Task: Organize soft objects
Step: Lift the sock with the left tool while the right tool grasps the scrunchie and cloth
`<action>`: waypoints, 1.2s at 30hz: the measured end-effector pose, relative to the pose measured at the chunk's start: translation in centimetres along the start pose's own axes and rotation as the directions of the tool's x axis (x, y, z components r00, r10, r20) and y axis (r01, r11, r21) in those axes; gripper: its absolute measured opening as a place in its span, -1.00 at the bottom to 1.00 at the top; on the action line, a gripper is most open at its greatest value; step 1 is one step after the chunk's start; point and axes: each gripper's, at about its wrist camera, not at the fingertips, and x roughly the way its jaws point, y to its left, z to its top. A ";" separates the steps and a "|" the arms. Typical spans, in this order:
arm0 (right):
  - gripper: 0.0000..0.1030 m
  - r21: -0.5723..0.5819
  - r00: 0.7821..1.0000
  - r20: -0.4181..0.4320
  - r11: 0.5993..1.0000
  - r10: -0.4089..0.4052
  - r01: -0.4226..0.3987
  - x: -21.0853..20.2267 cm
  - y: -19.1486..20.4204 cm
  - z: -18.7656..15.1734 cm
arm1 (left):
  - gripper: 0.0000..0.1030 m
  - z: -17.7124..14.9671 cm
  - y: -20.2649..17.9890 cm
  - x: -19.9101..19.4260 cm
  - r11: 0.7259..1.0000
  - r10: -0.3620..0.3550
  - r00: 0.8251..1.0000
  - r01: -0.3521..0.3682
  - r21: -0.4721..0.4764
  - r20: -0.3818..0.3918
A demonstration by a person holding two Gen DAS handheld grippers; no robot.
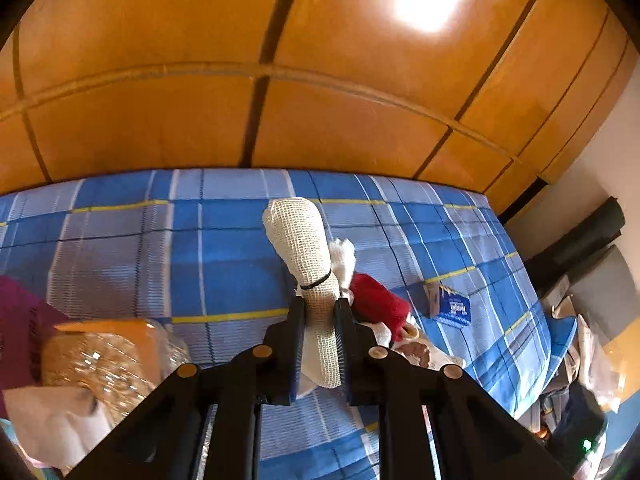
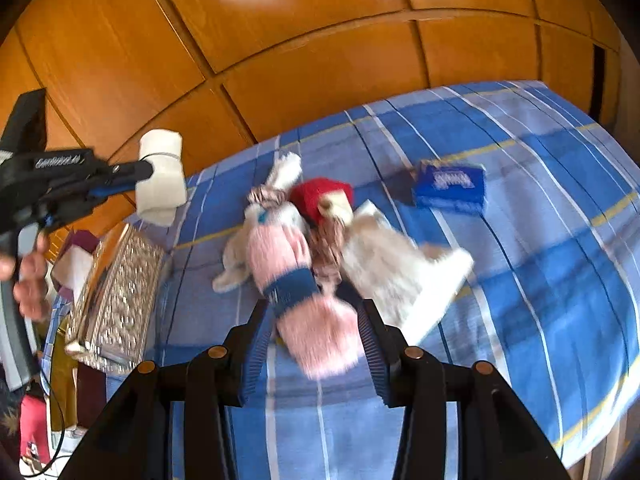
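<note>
Now | left gripper [image 1: 319,332] clamps gauze roll [image 1: 306,256] | right gripper [image 2: 316,344] maybe pinching pink sock [image 2: 296,280]

Wooden wardrobe [image 1: 256,40] behind plaid bedsheet [image 2: 540,240]

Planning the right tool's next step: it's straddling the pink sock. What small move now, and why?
Probably close the right tool on the pink sock. Its jaws stand open on either side of the sock's fluffy end, which lies on the blue plaid bedspread. The left tool is already shut on the rolled gauze bandage, held above the bed.
</note>
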 end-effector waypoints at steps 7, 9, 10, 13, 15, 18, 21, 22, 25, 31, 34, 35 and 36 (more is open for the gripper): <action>-0.14 -0.045 0.999 -0.025 0.998 0.039 -0.041 3.5 1.8 4.6 | -0.72 1.0 1.5 -0.5 1.000 0.014 1.000 -0.014 -0.023 0.011; -0.14 -0.053 0.998 -0.034 0.997 0.052 -0.054 4.8 2.4 6.0 | -0.72 1.1 1.7 -0.4 0.999 0.018 1.000 -0.018 -0.028 0.011; -0.14 -0.052 0.997 -0.047 0.996 0.065 -0.068 5.7 2.7 6.9 | -0.72 1.2 1.8 -0.3 0.999 0.018 1.000 -0.017 -0.033 0.009; -0.14 -0.066 0.995 -0.076 0.995 0.071 -0.076 8.4 3.9 8.9 | -0.72 1.4 2.1 -0.2 0.999 0.022 1.000 -0.022 -0.039 0.000; -0.14 -0.076 0.993 -0.100 0.995 0.059 -0.067 10.3 4.8 10.0 | -0.72 1.9 2.2 -0.3 0.999 0.027 1.000 -0.026 -0.040 0.001; -0.14 -0.094 0.986 -0.164 0.995 0.024 -0.040 13.7 5.9 11.0 | -0.72 3.1 2.9 -0.8 0.998 0.036 0.999 -0.035 -0.057 0.009; -0.14 -0.138 0.978 -0.208 0.990 -0.025 -0.004 16.6 7.0 11.2 | -0.72 4.9 4.2 -2.0 0.995 0.054 0.998 -0.051 -0.090 0.028; -0.13 -0.151 0.978 -0.203 0.988 -0.040 0.009 17.0 7.2 11.2 | -0.72 5.6 4.7 -2.6 0.993 0.063 0.997 -0.060 -0.099 0.037; -0.15 -0.181 0.978 -0.202 0.983 -0.060 0.023 17.8 8.0 11.5 | -0.72 7.7 7.2 -4.9 0.986 0.103 0.992 -0.092 -0.138 0.078; -0.22 -0.196 0.979 -0.197 0.981 -0.051 0.012 19.0 8.6 12.0 | -0.72 9.7 15.0 -10.6 0.948 0.242 0.957 -0.199 -0.250 0.157; -0.21 -0.205 0.979 -0.196 0.979 -0.062 0.021 19.1 9.1 12.0 | -0.72 8.6 19.4 -13.5 0.919 0.311 0.933 -0.248 -0.307 0.179; -0.21 -0.207 0.979 -0.195 0.978 -0.065 0.024 19.1 9.2 12.0 | -0.72 7.8 21.1 -14.6 0.906 0.334 0.925 -0.262 -0.331 0.182; -0.21 -0.209 0.978 -0.194 0.978 -0.070 0.028 19.2 9.3 12.1 | -0.72 7.1 22.2 -15.3 0.898 0.349 0.919 -0.272 -0.347 0.182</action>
